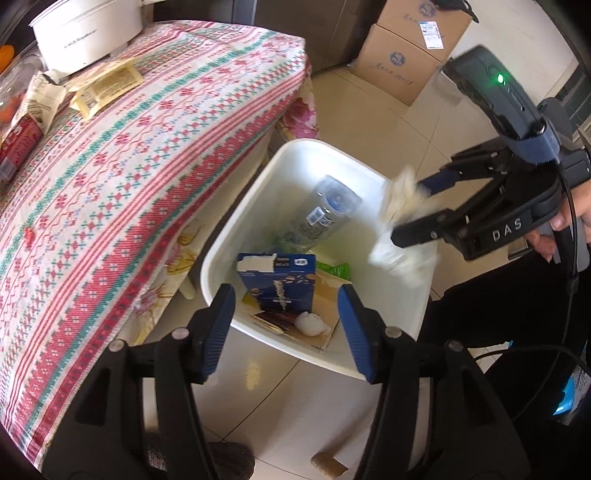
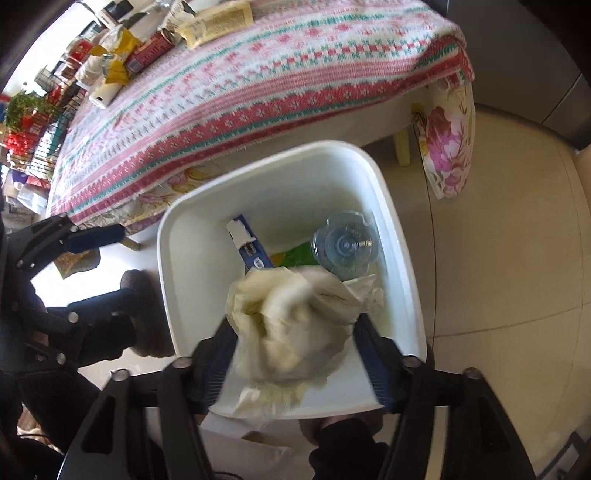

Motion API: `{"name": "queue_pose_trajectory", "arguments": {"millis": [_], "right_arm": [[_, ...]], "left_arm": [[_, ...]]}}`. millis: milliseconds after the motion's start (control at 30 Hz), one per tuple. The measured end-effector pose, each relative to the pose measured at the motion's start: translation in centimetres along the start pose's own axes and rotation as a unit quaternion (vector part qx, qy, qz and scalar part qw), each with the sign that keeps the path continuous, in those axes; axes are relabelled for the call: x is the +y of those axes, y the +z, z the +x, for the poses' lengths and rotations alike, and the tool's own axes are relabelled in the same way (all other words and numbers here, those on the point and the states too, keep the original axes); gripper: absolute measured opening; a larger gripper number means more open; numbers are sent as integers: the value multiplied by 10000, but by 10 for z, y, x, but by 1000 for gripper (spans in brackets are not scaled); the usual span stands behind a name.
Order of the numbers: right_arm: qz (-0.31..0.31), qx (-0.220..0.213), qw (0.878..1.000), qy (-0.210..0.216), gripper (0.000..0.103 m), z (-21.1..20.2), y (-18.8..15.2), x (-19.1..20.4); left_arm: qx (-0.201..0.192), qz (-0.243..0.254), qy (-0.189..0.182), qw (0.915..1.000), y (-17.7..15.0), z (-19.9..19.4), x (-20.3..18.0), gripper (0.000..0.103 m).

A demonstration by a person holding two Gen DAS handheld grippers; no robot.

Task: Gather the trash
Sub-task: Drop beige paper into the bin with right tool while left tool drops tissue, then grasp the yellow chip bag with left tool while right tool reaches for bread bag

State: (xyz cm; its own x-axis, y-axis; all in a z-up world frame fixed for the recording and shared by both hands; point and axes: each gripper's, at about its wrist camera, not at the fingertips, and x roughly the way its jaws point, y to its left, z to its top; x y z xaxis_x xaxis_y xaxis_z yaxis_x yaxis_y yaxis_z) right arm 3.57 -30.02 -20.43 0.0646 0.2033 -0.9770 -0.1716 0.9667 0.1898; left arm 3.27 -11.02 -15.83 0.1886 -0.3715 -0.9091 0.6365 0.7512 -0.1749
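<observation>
A white trash bin [image 1: 221, 236] [image 2: 173, 236] stands on the floor beside the table. Inside lie a clear plastic bottle [image 1: 325, 206] [image 2: 345, 245], a blue carton [image 1: 280, 284] [image 2: 251, 247], a green wrapper [image 1: 338, 269] [image 2: 297, 254] and a white wad [image 1: 310, 323]. My right gripper [image 1: 408, 210] [image 2: 293, 332] hangs over the bin's right rim with its jaws wide apart; a crumpled cream paper wad [image 1: 400, 218] [image 2: 291, 325], blurred, sits between the fingers. My left gripper [image 1: 286, 328] is open and empty above the bin's near rim; it also shows in the right wrist view [image 2: 107, 266].
The table [image 1: 129, 166] [image 2: 258, 81] has a striped pink and green cloth. On it lie wrappers [image 1: 107, 86] [image 2: 218, 22], a red can [image 1: 20, 142] [image 2: 149, 51] and a white pot [image 1: 85, 29]. Cardboard boxes [image 1: 402, 62] stand on the tiled floor behind the bin.
</observation>
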Motion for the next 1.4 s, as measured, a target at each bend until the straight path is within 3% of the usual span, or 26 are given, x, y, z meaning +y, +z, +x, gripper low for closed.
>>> {"name": "queue_pose_trajectory", "arguments": {"millis": [267,700,933,1267,1400], "right_arm": [[87,3,9999,-101,74,-2,4,-1],[164,-773,9969,-28,74,-48,34,22],[212,-1170,9929,7,75,-67,69,36],[206,-1847,9822,-259,78,-88,124,54],[90,-1902,9811,-338,78,-81,141,64]], "left_arm": [[-151,-225,160,9995,-3,-10,14,64],[-596,-819,661,9927,10,-42,65,70],[-978,-1460,1149,9777,21,-71,127,72],[-1510,-2599,1815,9363,32,-102,237,73],[-1650,-2570,1883,9334,44,-96,262,73]]}}
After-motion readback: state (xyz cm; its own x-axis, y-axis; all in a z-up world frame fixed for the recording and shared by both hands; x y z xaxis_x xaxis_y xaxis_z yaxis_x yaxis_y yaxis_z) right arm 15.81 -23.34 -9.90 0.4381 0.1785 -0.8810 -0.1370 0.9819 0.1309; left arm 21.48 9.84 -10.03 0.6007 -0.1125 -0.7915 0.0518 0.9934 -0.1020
